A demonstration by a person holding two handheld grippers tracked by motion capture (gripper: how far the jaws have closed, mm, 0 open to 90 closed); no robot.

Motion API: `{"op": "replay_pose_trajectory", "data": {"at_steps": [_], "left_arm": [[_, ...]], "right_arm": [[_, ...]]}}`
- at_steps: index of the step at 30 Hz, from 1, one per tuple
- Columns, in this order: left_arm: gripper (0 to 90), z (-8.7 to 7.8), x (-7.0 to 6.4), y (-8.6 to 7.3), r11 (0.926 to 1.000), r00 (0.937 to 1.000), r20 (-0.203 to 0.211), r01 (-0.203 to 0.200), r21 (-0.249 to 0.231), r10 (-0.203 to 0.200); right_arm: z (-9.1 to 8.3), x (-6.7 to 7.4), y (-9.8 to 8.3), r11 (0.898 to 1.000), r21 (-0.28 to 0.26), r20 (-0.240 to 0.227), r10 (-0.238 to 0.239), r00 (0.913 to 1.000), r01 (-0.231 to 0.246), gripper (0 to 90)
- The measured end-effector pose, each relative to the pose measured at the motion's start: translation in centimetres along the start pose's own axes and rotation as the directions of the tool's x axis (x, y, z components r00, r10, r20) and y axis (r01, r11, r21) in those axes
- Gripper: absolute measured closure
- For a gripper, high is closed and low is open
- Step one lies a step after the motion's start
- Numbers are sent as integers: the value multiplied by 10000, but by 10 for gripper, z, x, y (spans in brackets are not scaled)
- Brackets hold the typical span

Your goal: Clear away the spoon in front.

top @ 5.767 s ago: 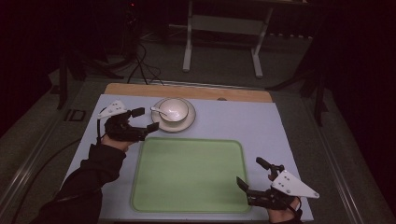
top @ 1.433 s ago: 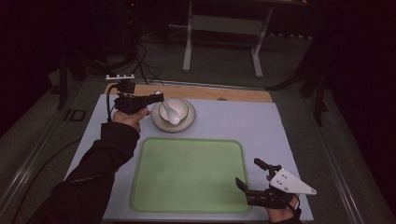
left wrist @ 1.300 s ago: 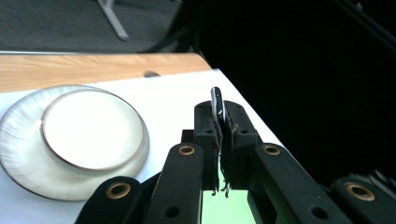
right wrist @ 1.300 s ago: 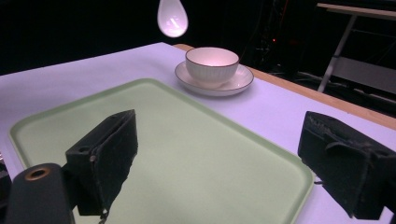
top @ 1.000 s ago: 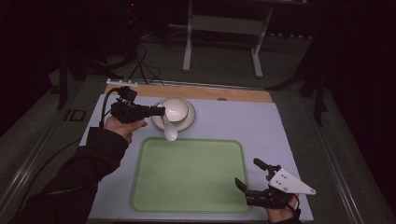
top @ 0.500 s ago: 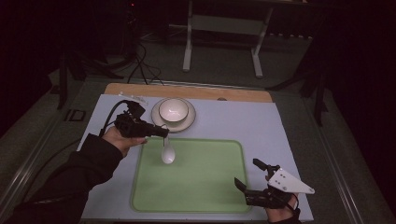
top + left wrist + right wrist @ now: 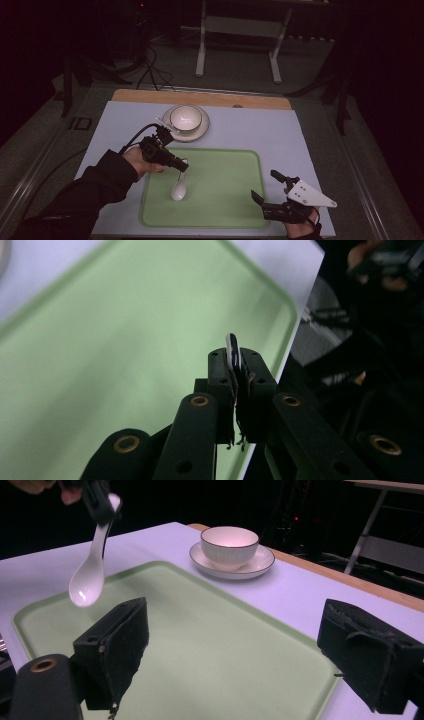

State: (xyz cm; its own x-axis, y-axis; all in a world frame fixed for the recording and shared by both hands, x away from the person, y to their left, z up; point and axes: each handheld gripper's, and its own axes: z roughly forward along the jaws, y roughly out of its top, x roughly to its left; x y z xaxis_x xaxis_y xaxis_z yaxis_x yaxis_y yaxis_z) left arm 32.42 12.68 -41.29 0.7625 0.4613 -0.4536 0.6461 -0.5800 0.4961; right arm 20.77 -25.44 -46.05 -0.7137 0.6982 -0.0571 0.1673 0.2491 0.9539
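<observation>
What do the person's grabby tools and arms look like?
Both tools are black. The left gripper trails a black cable, and its arms carry brass-coloured rivets. The right gripper has a grey three-cornered plate on top and wide, rough black pads on its fingers. A dark sleeve covers the left arm.

The left gripper (image 7: 183, 166) has lifted the white ceramic spoon (image 7: 179, 189) from the white cup (image 7: 186, 117) to above the pale green tray (image 7: 235, 160).
</observation>
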Motion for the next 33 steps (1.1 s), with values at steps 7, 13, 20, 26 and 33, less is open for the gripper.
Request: {"op": "replay_pose_trajectory", "data": {"at_steps": [7, 13, 20, 26, 33], "left_arm": [[847, 25, 14, -8, 9948, 9966, 113, 810, 616, -819], [847, 38, 25, -12, 9866, 9910, 91, 1323, 954, -1338], [835, 42, 37, -16, 9829, 9827, 304, 1816, 296, -1825], [806, 48, 53, -24, 9717, 9723, 142, 2336, -338, -2333], [795, 61, 73, -36, 9444, 9480, 212, 3183, -820, -3177]], "right_arm": [[0, 0, 0, 10000, 15, -6, -28, 10000, 28, 128], [0, 0, 0, 10000, 27, -21, -62, 10000, 62, 128], [0, 0, 0, 10000, 41, -28, -72, 10000, 72, 128], [0, 0, 0, 10000, 41, -30, -77, 10000, 77, 128], [0, 0, -1, 9999, 54, -16, -97, 10000, 97, 127]]}}
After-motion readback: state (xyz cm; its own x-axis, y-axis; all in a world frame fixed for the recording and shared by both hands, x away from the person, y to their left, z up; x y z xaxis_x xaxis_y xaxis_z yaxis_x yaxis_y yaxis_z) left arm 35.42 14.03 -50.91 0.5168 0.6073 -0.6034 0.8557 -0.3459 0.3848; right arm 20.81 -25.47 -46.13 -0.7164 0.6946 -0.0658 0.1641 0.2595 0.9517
